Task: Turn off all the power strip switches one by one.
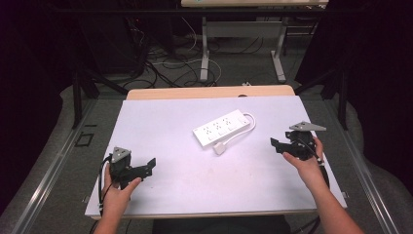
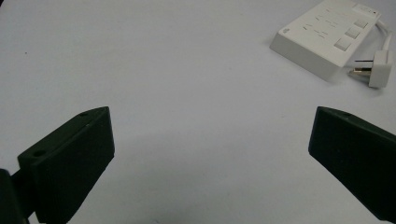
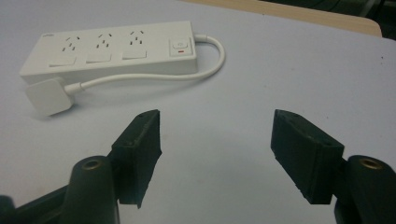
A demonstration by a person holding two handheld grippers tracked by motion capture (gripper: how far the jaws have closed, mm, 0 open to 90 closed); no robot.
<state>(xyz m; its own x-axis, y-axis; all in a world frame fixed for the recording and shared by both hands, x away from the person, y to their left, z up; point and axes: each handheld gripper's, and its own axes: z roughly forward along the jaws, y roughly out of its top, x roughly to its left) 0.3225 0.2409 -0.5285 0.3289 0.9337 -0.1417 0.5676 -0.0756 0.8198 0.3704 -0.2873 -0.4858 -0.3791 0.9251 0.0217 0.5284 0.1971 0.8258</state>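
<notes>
A white power strip [image 1: 222, 127] [image 2: 327, 39] [image 3: 109, 46] with three sockets lies at an angle near the middle of the white table top [image 1: 175, 146]. Its short cable [image 3: 212, 60] loops round to a white plug [image 1: 220, 148] [image 2: 377, 70] [image 3: 48, 96] lying beside it. My left gripper [image 1: 148, 165] [image 2: 210, 140] hovers at the near left, open, nothing between its jaws. My right gripper [image 1: 275, 145] [image 3: 215, 140] is held at the right, open and empty, pointing toward the strip.
The white sheet covers a wooden table whose far edge [image 1: 209, 91] shows bare. Beyond it are table legs [image 1: 204, 53] and tangled cables [image 1: 165, 63] on the floor. Dark curtains flank both sides.
</notes>
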